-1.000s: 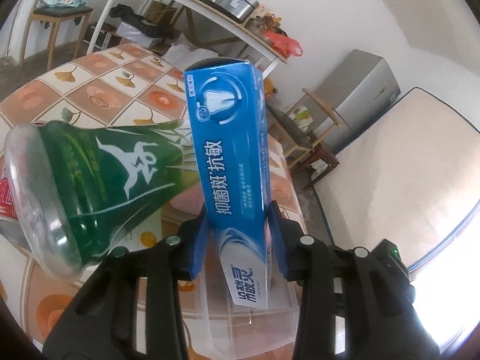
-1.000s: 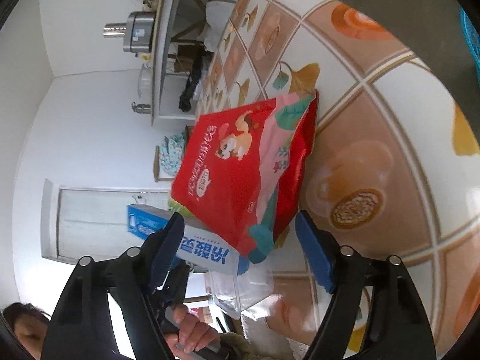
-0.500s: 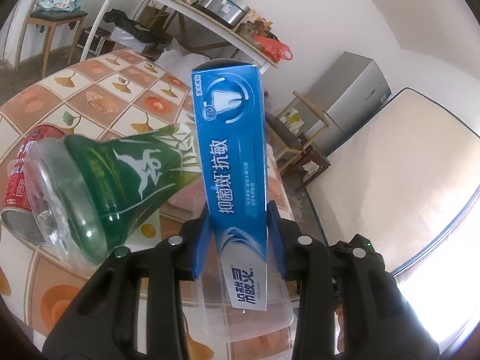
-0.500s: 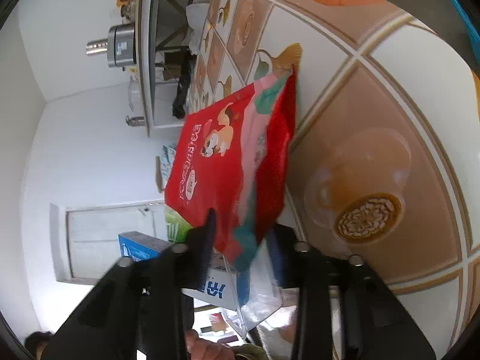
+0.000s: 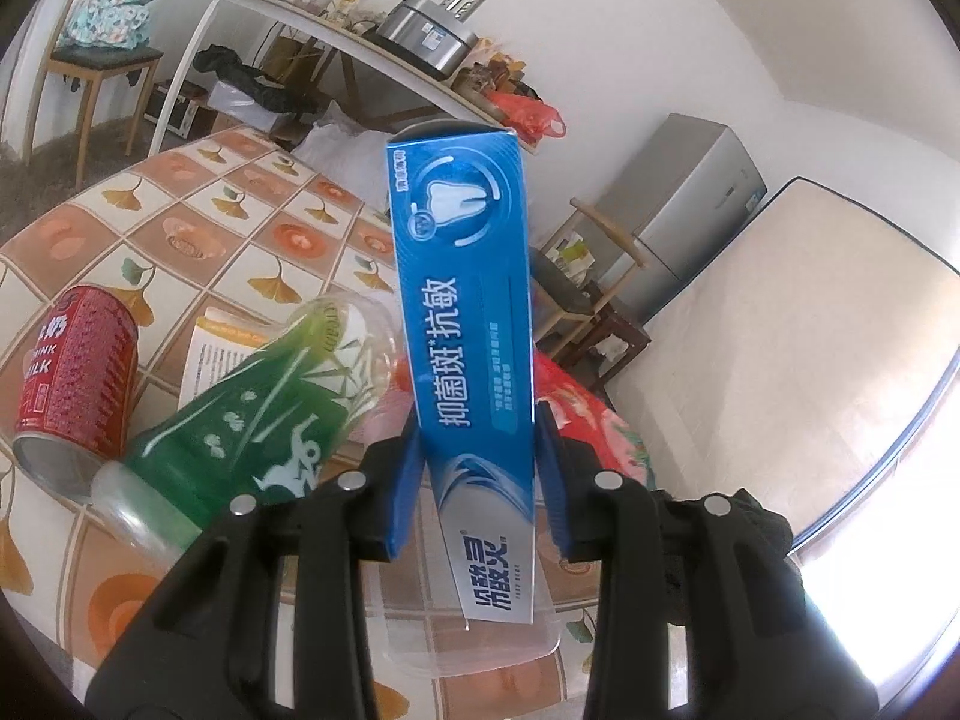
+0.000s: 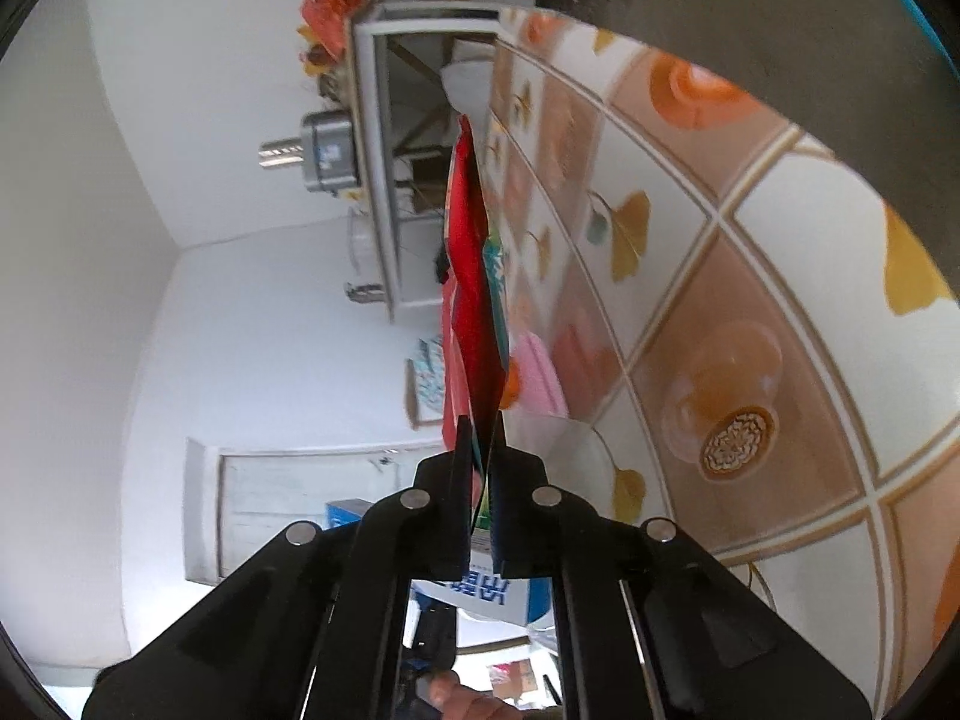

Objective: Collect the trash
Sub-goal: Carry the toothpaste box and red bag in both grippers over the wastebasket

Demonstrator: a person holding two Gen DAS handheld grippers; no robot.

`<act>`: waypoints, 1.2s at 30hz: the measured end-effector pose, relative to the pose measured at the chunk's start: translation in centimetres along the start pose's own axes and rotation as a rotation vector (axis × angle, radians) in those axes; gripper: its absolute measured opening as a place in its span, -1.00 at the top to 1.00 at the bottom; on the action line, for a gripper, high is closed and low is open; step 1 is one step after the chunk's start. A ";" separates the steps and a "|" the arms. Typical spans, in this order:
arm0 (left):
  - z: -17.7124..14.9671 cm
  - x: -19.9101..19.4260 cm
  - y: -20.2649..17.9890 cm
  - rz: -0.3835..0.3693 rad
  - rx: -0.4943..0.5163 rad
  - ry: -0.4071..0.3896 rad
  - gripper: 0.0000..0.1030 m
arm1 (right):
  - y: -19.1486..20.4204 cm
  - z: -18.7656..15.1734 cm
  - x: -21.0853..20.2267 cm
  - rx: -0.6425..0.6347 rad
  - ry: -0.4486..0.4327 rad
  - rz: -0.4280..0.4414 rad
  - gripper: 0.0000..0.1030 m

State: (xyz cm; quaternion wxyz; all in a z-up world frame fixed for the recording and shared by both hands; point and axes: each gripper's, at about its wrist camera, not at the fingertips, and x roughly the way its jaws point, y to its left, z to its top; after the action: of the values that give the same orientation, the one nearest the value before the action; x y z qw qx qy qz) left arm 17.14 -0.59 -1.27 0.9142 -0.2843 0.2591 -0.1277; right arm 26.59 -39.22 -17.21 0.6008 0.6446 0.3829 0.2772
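Far left on the tiled worktop [image 5: 282, 234] there's a tipped red milk can [image 5: 75, 381], then a green plastic bottle [image 5: 252, 426] lying beside it. The left gripper [image 5: 477, 468] is clamped on an upright blue toothpaste box [image 5: 468, 324]. The right gripper [image 6: 480, 480] is squeezed tight on a red snack bag [image 6: 471, 276], edge-on, just off the worktop.

from the left wrist view, the green bottle [image 5: 252, 420] and red can [image 5: 72, 384] crowd the table [image 5: 180, 222] at nine o'clock; bare tiles lie open toward eleven. a clear plastic tub [image 5: 480, 636] sits at six.
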 end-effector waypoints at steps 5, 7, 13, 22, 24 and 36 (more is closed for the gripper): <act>0.0 0.0 -0.9 -0.005 0.015 0.000 0.36 | 0.4 0.3 -2.6 -0.009 -0.046 0.040 0.91; 0.0 0.1 -1.4 -0.010 0.025 0.001 0.37 | 0.5 0.4 -4.0 -0.015 -0.066 0.056 0.91; -0.2 0.9 -4.4 -0.050 0.060 0.038 0.37 | 0.4 0.3 -9.1 -0.026 -0.152 0.086 0.91; -1.7 5.8 -11.7 -0.163 0.143 0.179 0.37 | -1.6 0.0 -22.8 -0.037 -0.422 0.054 0.91; -2.3 7.5 -13.6 -0.189 0.163 0.218 0.37 | -2.5 -0.1 -25.1 -0.030 -0.470 0.031 0.91; -10.0 22.8 -23.5 -0.205 0.238 0.580 0.37 | -13.6 2.9 -30.8 0.201 -0.588 -0.108 0.91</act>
State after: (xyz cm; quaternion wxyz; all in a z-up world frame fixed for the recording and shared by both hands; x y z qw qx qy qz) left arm 28.68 -32.75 -3.65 0.8115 -0.1519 0.4621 -0.3239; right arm 9.75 -66.52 -27.83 0.6329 0.7321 0.2517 0.0075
